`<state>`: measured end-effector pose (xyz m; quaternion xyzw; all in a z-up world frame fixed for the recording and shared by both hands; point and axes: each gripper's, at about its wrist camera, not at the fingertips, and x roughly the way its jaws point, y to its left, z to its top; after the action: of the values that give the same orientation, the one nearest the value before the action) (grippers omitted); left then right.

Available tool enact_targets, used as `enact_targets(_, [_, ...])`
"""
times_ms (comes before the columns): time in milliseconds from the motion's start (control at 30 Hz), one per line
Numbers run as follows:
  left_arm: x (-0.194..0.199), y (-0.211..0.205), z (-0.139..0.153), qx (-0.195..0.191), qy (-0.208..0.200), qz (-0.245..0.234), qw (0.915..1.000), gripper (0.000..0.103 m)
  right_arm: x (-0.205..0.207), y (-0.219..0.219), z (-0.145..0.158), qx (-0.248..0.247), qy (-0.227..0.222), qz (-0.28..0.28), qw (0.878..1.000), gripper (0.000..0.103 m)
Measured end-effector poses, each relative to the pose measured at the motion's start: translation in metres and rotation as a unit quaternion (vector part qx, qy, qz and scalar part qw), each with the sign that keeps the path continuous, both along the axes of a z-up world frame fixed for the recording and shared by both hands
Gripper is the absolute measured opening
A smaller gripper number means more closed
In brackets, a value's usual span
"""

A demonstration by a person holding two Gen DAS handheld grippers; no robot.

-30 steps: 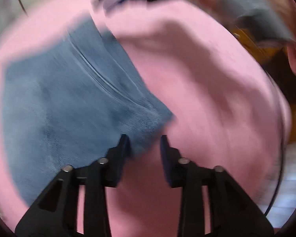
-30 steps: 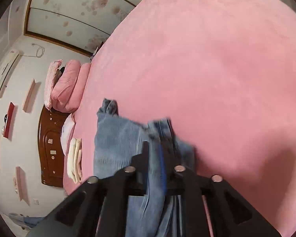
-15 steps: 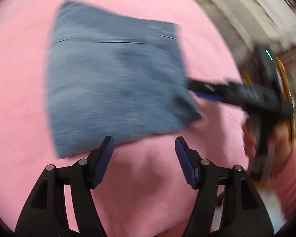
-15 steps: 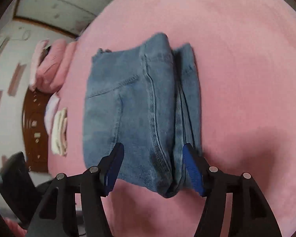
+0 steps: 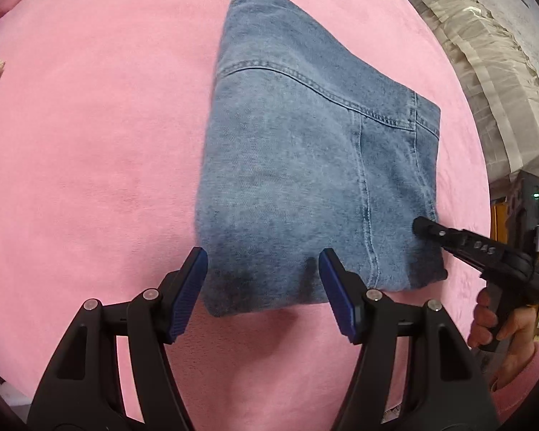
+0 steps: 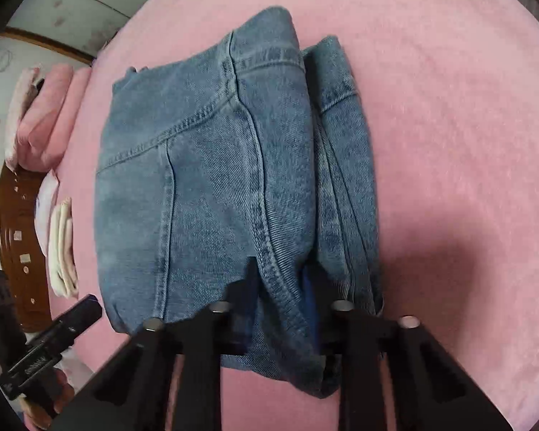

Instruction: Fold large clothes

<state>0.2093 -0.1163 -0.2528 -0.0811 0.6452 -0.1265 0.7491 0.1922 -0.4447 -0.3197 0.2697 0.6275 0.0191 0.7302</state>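
1. The folded jeans (image 5: pixel 305 165) lie flat on the pink bedspread (image 5: pixel 90 151), a compact denim packet with several layers stacked along one side. In my right wrist view those extra layers show as a narrower bundle along the packet's right edge.
2. My left gripper (image 5: pixel 264 287) hangs over the near edge of the jeans with its fingers spread wide. The blue pads (image 5: pixel 188 291) stand either side of the near corner and nothing is pressed between them. They have not moved further apart in the last moment.
3. My right gripper (image 6: pixel 284 294) is down at the near edge of the jeans (image 6: pixel 215 179), and its fingers have just been closing. A raised fold of denim with a thick stitched seam sits between them, and the fingers squeeze it from both sides, so I read this as a pinch on the jeans.
4. Seen from my left wrist, the right gripper (image 5: pixel 422 228) comes in from the right, its tip touching the near right part of the packet, with my right hand (image 5: pixel 492 319) wrapped round its handle and a pink sleeve (image 5: pixel 521 388) behind it.
5. Seen from my right wrist, the left gripper (image 6: pixel 86 309) shows at the near left, just beside the packet's near left corner and apart from the cloth.
6. At the far left of the bed (image 6: pixel 449 125) are a pink folded quilt (image 6: pixel 50 118), a pale folded cloth (image 6: pixel 63 248) and a dark wooden headboard (image 6: pixel 18 244).
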Motion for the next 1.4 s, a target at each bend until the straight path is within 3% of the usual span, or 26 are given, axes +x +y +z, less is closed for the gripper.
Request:
enact_targets(200, [0.005, -0.008, -0.008, 0.012, 0.009, -0.011, 0.9998, 0.061, -0.024, -0.019, 0.058, -0.02, -0.066, -0.01, 0.998, 0.007])
enact_targets(333, [0.007, -0.011, -0.023, 0.058, 0.043, -0.017, 0.9972, 0.061, -0.034, -0.018, 0.04, -0.066, -0.048, -0.01, 0.997, 0.007])
enact_targets(400, [0.007, -0.009, -0.023, 0.058, 0.046, -0.008, 0.9972, 0.061, -0.037, -0.023, 0.022, -0.073, -0.018, -0.044, 0.996, 0.007])
enact_targets(467, [0.007, -0.006, -0.019, 0.058, 0.047, 0.002, 0.9972, 0.061, -0.04, -0.027, 0.026, -0.067, -0.009, -0.079, 0.995, 0.008])
enact_targets(567, [0.007, -0.001, -0.007, 0.036, 0.039, 0.01, 0.9985, 0.059, -0.044, -0.016, 0.069, -0.174, -0.044, -0.102, 0.978, 0.008])
enact_targets(600, [0.007, 0.0, -0.003, 0.022, 0.033, 0.012, 0.9992, 0.056, -0.046, -0.013, 0.086, -0.182, -0.072, -0.099, 0.976, 0.009])
enact_targets(667, [0.009, 0.001, 0.004, 0.0, 0.02, 0.013, 0.9997, 0.045, -0.042, -0.004, 0.108, -0.158, -0.109, -0.082, 0.978, 0.009])
enact_targets(700, [0.011, -0.002, 0.005, -0.011, 0.017, 0.011, 0.9997, 0.035, -0.039, 0.002, 0.112, -0.139, -0.115, -0.07, 0.981, 0.009])
enact_targets(767, [0.014, -0.008, 0.002, -0.025, 0.029, 0.003, 0.9993, 0.022, -0.028, 0.022, 0.108, -0.075, -0.126, -0.025, 0.989, 0.009])
enact_targets(800, [0.015, -0.012, -0.002, -0.027, 0.044, 0.003, 0.9986, 0.022, -0.025, 0.031, 0.103, -0.049, -0.125, -0.005, 0.991, 0.009])
enact_targets(867, [0.016, -0.02, -0.014, -0.012, 0.064, 0.007, 0.9979, 0.022, -0.021, 0.051, 0.081, -0.013, -0.088, 0.011, 0.996, 0.009])
enact_targets(1000, [0.014, -0.035, -0.027, 0.039, 0.051, -0.017, 0.9978, 0.014, -0.022, 0.085, 0.023, 0.09, 0.002, -0.013, 0.996, 0.009])
enact_targets(1067, [0.012, -0.036, -0.035, 0.043, 0.045, -0.016, 0.9979, 0.013, -0.029, 0.094, 0.003, 0.066, 0.02, -0.004, 0.998, 0.009])
enact_targets(1167, [0.008, -0.031, -0.042, 0.046, 0.039, -0.009, 0.9981, 0.001, -0.038, 0.092, -0.008, 0.058, 0.004, 0.0, 0.998, 0.004])
enact_targets(1300, [0.003, -0.009, -0.042, -0.008, 0.065, 0.007, 0.9979, 0.001, -0.055, 0.058, 0.008, -0.047, 0.011, -0.018, 0.999, 0.0])
enact_targets(1400, [0.0, -0.009, -0.034, -0.005, 0.058, -0.001, 0.9983, 0.0, -0.068, 0.032, 0.021, -0.036, 0.011, -0.043, 0.998, 0.0])
